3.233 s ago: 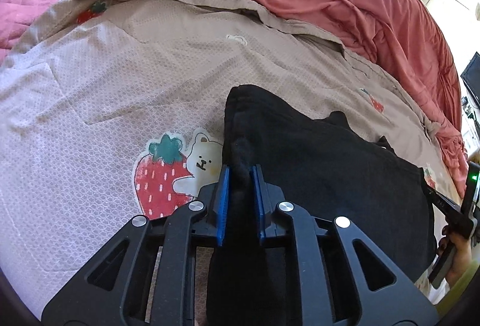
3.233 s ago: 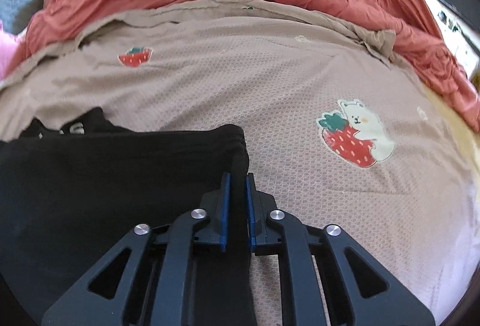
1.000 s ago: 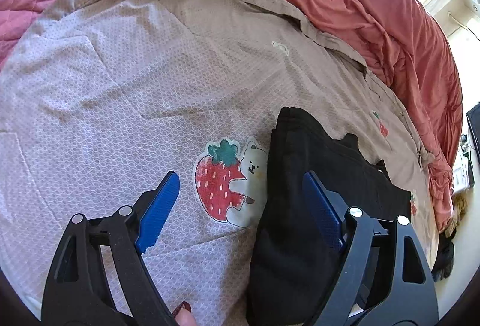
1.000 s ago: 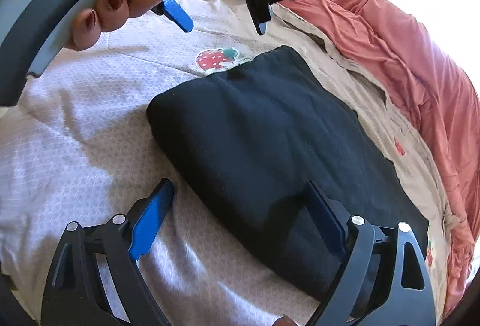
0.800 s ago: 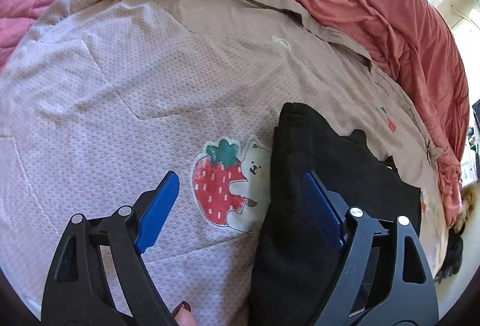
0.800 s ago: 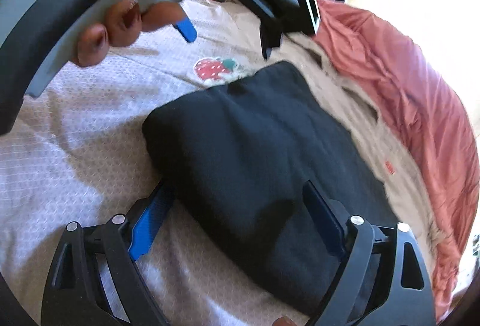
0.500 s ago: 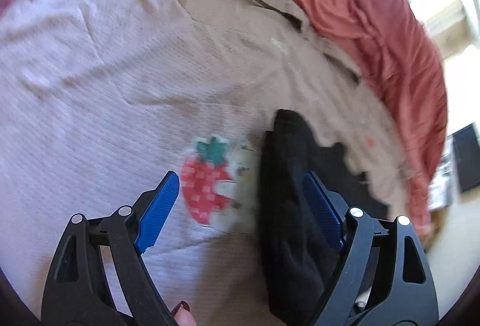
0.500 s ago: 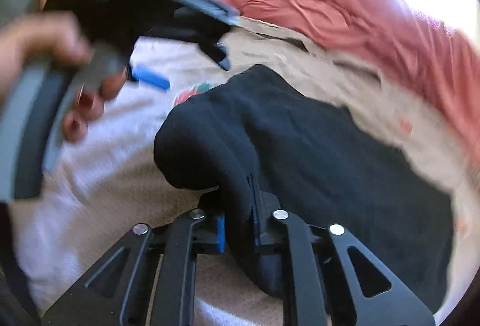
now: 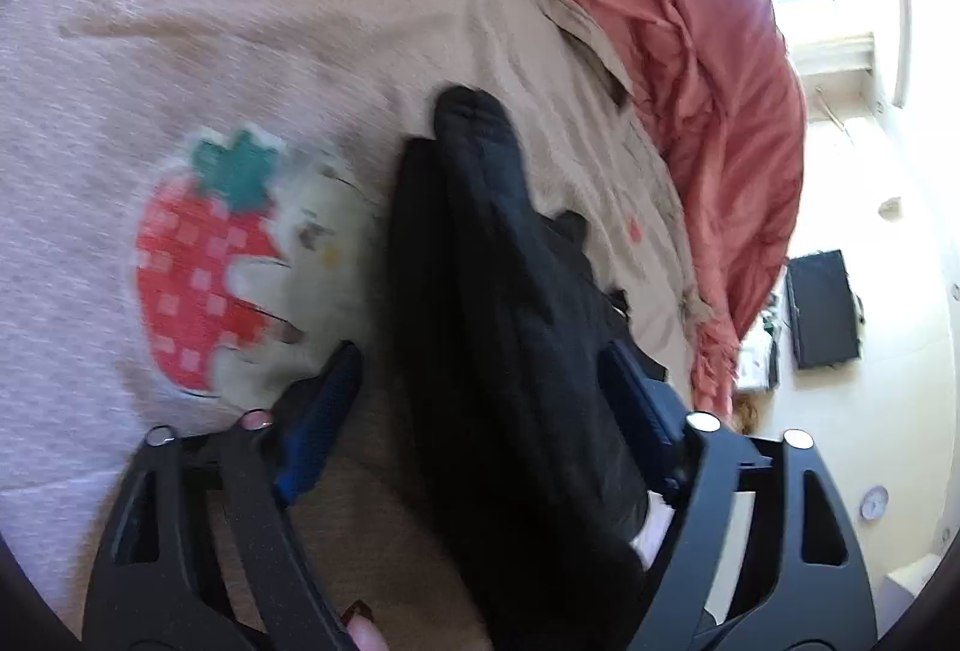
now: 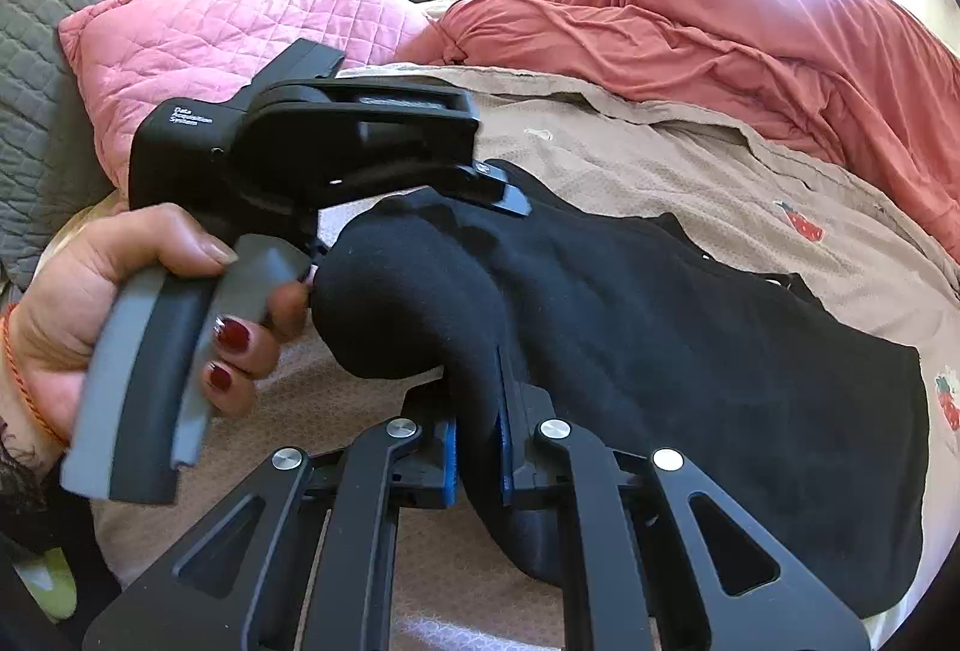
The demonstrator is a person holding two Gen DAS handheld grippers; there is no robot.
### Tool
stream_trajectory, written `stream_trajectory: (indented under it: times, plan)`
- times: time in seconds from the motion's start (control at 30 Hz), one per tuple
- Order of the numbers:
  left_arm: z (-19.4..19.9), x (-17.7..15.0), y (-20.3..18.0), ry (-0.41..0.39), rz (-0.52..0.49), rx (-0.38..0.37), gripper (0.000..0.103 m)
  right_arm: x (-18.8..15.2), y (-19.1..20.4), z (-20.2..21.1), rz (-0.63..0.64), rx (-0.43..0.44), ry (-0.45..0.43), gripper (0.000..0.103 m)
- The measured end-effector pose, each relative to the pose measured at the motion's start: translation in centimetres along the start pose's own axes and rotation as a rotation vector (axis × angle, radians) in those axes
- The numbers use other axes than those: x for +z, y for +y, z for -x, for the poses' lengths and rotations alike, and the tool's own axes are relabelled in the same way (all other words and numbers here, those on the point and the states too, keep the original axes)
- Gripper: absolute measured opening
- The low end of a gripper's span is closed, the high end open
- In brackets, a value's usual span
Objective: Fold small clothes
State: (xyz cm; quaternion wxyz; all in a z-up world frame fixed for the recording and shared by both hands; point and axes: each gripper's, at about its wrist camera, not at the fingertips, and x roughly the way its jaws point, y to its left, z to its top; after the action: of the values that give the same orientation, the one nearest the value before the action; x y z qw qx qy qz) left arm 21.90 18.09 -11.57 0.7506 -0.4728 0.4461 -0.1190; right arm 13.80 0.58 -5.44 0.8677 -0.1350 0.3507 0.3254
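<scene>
behind black garment (image 10: 660, 327), pink pillow (image 10: 228, 33), coral duvet (image 10: 720, 21)

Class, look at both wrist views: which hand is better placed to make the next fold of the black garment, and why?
Right, probably. The right tongs are already shut on the black garment. The left tongs straddle its end, jaws just closing, not yet gripping.

Black tongs (image 10: 477, 447) with blue pads (image 9: 318, 423), silver screws.

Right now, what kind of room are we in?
Most likely a bedroom. The black garment lies on a bed with a strawberry-print sheet, a pink quilted pillow near the head, and a rumpled red blanket pushed aside.
</scene>
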Motion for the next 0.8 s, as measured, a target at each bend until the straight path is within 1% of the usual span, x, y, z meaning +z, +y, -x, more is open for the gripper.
stream_trajectory:
  times: [0.03,0.07,0.1,0.13,0.17,0.23,0.33,0.43,0.5,0.53,0.63,0.73,0.8]
  plan:
    - [-0.3,-0.1,-0.1,0.01,-0.005,-0.015,0.049,0.0,0.1,0.0,0.003,-0.001,0.003,0.009]
    - [-0.6,-0.3,-0.3,0.016,-0.014,-0.015,0.046,-0.1,0.1,0.0,0.006,-0.003,0.004,0.009]
    - [-0.8,-0.5,-0.7,0.015,-0.033,0.003,0.043,-0.1,0.1,0.0,0.008,-0.005,0.005,0.009]
    - [-0.9,-0.7,-0.9,0.012,-0.049,0.02,0.033,0.0,0.0,0.0,0.007,-0.008,0.006,0.009]
    - [-0.9,-0.8,-1.1,0.004,-0.054,0.026,0.029,0.0,-0.1,0.1,0.003,-0.008,0.005,0.009]
    - [-0.5,-0.9,-1.7,-0.017,-0.059,0.009,0.023,0.0,-0.5,0.7,-0.004,-0.006,-0.005,0.009]
    - [0.4,-1.4,-3.6,-0.048,-0.117,0.017,0.022,0.1,-1.0,1.7,-0.006,-0.005,-0.027,0.009]
    - [1.1,-2.3,-5.6,-0.079,-0.149,0.017,0.022,0.0,-2.1,3.3,-0.029,-0.002,-0.052,0.009]
    - [1.0,-3.1,-6.7,-0.093,-0.153,0.009,0.021,-0.2,-3.1,4.4,-0.046,-0.005,-0.069,0.009]
    - [0.9,-3.5,-7.5,-0.098,-0.155,0.005,0.021,-0.3,-3.6,4.9,-0.05,-0.008,-0.078,0.009]
    - [0.1,-4.4,-9.8,-0.102,-0.188,0.025,0.022,-0.8,-5.8,6.5,-0.091,-0.023,-0.099,0.008]
    - [-1.3,-5.1,-12.4,-0.092,-0.205,0.037,0.022,-1.4,-8.2,7.9,-0.152,-0.031,-0.112,0.008]
    - [-2.5,-5.6,-14.4,-0.082,-0.232,0.06,0.022,-2.0,-9.8,8.9,-0.184,-0.044,-0.124,0.008]
